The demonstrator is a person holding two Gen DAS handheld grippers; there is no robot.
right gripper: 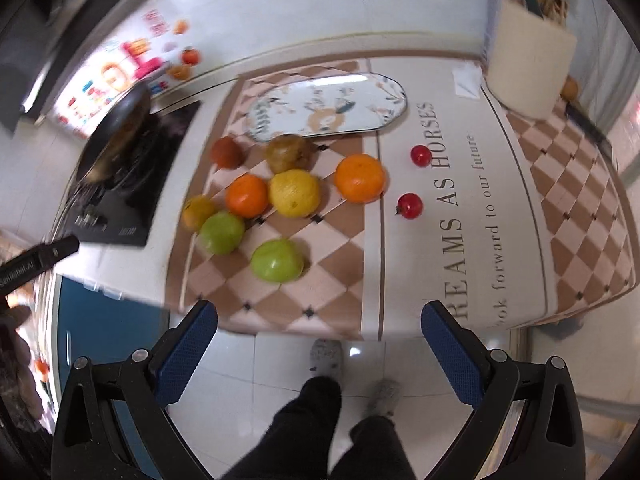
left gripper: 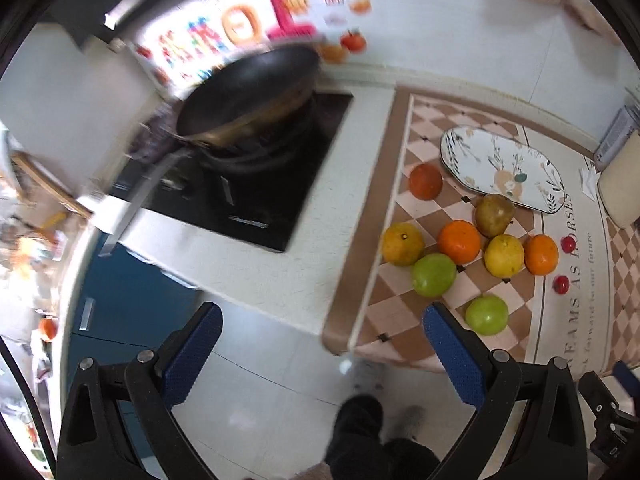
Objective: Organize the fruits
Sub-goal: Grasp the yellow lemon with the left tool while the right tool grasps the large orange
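Observation:
Several fruits lie loose on a checkered mat [right gripper: 280, 304]: two green apples [right gripper: 277, 261] [right gripper: 222, 233], oranges [right gripper: 360, 178] [right gripper: 247, 195], a yellow citrus [right gripper: 295, 193], a brownish pear [right gripper: 289, 153] and two small red tomatoes [right gripper: 409, 205] [right gripper: 421, 155]. An empty oval floral plate [right gripper: 328, 108] lies behind them. The same fruits, among them a green apple [left gripper: 486, 314], and the plate [left gripper: 500, 168] show in the left wrist view. My left gripper [left gripper: 322, 332] and right gripper [right gripper: 318, 330] are both open and empty, held off the counter's front edge above the floor.
A black wok [left gripper: 248, 96] sits on a black stove [left gripper: 256, 184] to the left of the mat. A cream container [right gripper: 528, 68] stands at the back right. The person's legs and slippers [right gripper: 326, 356] are on the tiled floor below. Blue cabinet fronts [left gripper: 128, 304] are under the counter.

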